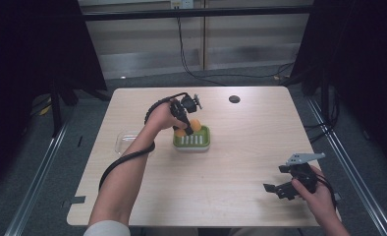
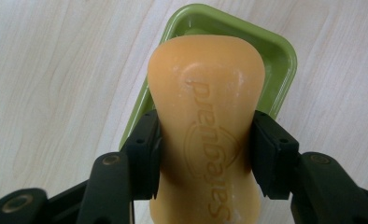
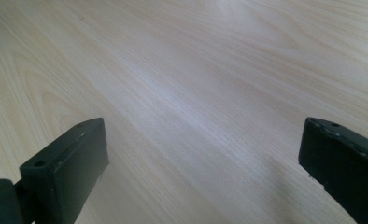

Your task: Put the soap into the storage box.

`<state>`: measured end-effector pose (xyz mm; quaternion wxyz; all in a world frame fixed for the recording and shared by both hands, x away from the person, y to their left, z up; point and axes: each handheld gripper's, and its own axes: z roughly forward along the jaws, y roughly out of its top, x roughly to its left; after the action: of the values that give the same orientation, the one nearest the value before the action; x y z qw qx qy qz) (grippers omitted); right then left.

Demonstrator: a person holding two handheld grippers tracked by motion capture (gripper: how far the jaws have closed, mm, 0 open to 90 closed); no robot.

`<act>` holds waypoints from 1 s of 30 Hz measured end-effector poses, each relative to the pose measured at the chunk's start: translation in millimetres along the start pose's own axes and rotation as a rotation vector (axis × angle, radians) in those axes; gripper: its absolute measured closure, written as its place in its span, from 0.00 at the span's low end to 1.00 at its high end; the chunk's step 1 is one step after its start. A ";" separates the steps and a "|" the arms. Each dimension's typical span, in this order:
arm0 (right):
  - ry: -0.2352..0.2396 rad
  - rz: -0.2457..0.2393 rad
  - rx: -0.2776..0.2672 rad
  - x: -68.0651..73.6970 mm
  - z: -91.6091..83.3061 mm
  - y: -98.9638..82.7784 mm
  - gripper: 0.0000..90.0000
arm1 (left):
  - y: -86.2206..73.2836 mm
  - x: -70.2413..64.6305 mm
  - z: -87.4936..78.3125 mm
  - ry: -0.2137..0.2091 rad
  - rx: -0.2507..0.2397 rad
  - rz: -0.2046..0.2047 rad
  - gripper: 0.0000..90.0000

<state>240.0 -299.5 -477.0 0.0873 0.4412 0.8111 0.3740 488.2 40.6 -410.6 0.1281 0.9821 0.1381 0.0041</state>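
Soap poised over its dish, slip risk

The left gripper (image 1: 185,123) pinches the orange soap bar (image 2: 205,126) at its narrow waist above the green dish (image 2: 278,60) mid-table; the slick bar could slide out and miss. The right gripper (image 1: 280,189) idles, jaws spread.

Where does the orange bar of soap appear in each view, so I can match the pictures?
High view: the soap is just left of centre, over the green dish, held in the left claw.
Left gripper view: the soap fills the centre, clamped at its narrow waist, the dish behind it.
Right gripper view: no soap here; bare table between open jaws.
Shared landmark: the pale wooden table.
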 end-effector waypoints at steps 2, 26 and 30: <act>0.001 -0.001 -0.002 0.1 0.0 0.2 0.01 | 0.2 -0.2 0.8 -0.004 -0.002 -0.002 0.55; 0.002 -0.003 -0.003 -0.2 0.2 0.2 0.01 | 1.1 0.5 11.0 -0.010 -0.005 0.005 0.55; 0.001 -0.004 0.000 -0.6 0.2 -0.1 0.01 | 1.7 1.3 11.1 -0.013 -0.002 0.016 0.55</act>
<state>240.4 -299.8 -477.4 0.0878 0.4394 0.8119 0.3742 490.4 36.6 -420.9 0.1298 0.9831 0.1294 -0.0010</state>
